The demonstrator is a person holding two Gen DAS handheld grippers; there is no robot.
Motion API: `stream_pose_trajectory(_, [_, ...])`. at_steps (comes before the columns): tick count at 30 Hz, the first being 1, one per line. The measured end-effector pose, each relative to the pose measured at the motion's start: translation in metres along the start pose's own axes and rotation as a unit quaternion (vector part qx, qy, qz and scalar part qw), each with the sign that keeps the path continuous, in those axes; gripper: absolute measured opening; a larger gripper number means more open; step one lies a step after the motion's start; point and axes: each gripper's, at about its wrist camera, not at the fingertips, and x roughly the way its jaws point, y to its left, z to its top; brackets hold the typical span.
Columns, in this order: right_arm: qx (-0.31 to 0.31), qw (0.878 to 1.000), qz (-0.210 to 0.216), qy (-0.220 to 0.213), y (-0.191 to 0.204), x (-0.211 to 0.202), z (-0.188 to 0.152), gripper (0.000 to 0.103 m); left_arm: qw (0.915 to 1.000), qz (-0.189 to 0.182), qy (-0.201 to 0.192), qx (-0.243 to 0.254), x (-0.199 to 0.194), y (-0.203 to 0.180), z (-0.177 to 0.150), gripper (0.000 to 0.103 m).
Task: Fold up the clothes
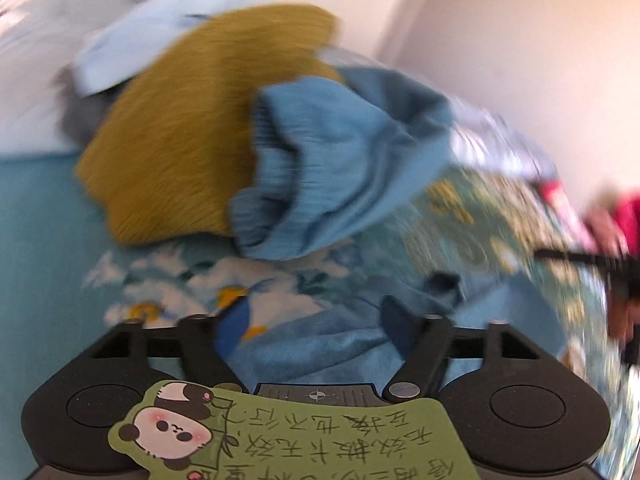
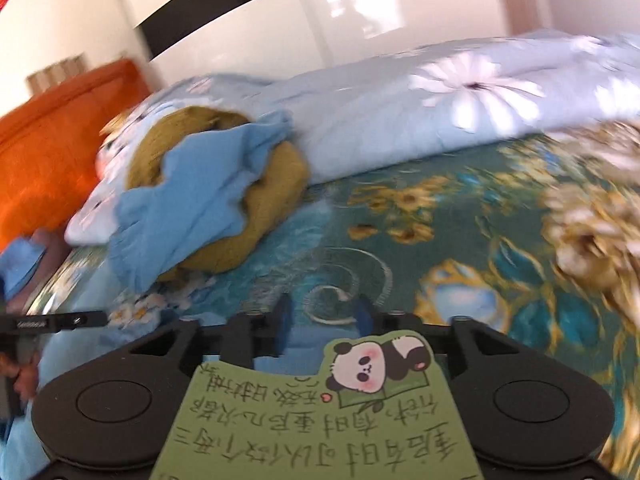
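Note:
A crumpled blue garment (image 1: 340, 168) lies over an olive-yellow knitted garment (image 1: 180, 152) on the bed; both show in the right wrist view too, the blue one (image 2: 192, 200) draped on the olive one (image 2: 264, 208). More blue cloth (image 1: 320, 344) lies between my left gripper's (image 1: 316, 320) fingers, which stand apart; whether they pinch it is unclear. My right gripper (image 2: 324, 316) is open low over the floral bedsheet (image 2: 440, 240), with blue cloth just under its fingers. Both views are motion-blurred.
A folded pale blue quilt (image 2: 460, 96) with white flowers lies along the back of the bed. An orange cushion (image 2: 52, 140) stands at the left. White walls (image 1: 520, 60) rise behind. The other gripper shows at the edge of each view (image 2: 52, 324).

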Motion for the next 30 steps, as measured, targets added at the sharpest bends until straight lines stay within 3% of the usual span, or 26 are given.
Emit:
stream_pose_trajectory(2, [-0.035,0.998,0.019,0.038,0.009,0.014,0.01,0.043,0.9991,0.001,0.034,0.027,0.013,-0.005,0.008,0.076])
stream_pose_trajectory(6, [-0.084,0.99,0.037,0.11,0.029,0.052,0.013,0.044,0.9969,0.001,0.063,0.046,0.03,-0.006,0.011,0.076])
stream_pose_trajectory(11, [-0.127,0.979,0.049,0.149,0.047,0.08,0.007,0.052,0.9938,-0.006,0.092,0.061,0.047,-0.007,0.009,0.076])
stream_pose_trajectory(15, [-0.144,0.976,0.051,0.157,0.052,0.088,0.008,0.052,0.9936,-0.006,0.087,0.072,0.049,-0.011,0.003,0.075])
stream_pose_trajectory(18, [-0.149,0.974,0.057,0.158,0.055,0.088,0.005,0.046,0.9944,-0.015,0.077,0.071,0.045,-0.013,0.0,0.069])
stream_pose_trajectory(20, [-0.154,0.973,0.057,0.16,0.057,0.087,0.003,0.029,0.9941,-0.018,0.074,0.077,0.043,-0.016,-0.002,0.057])
stream_pose_trajectory(22, [-0.161,0.972,0.056,0.164,0.06,0.086,0.0,0.012,0.9942,-0.018,0.07,0.08,0.041,-0.02,-0.004,0.052])
stream_pose_trajectory(23, [-0.165,0.971,0.054,0.164,0.062,0.085,-0.001,0.007,0.9945,-0.013,0.067,0.08,0.039,-0.022,-0.004,0.044])
stream_pose_trajectory(26, [-0.184,0.97,0.045,0.154,0.072,0.079,-0.005,0.005,0.9949,0.0,0.051,0.087,0.032,-0.031,-0.007,0.026])
stream_pose_trajectory(30, [-0.196,0.974,0.052,0.104,0.081,0.054,-0.01,0.004,0.9936,0.012,0.004,0.112,0.01,-0.045,-0.015,0.013])
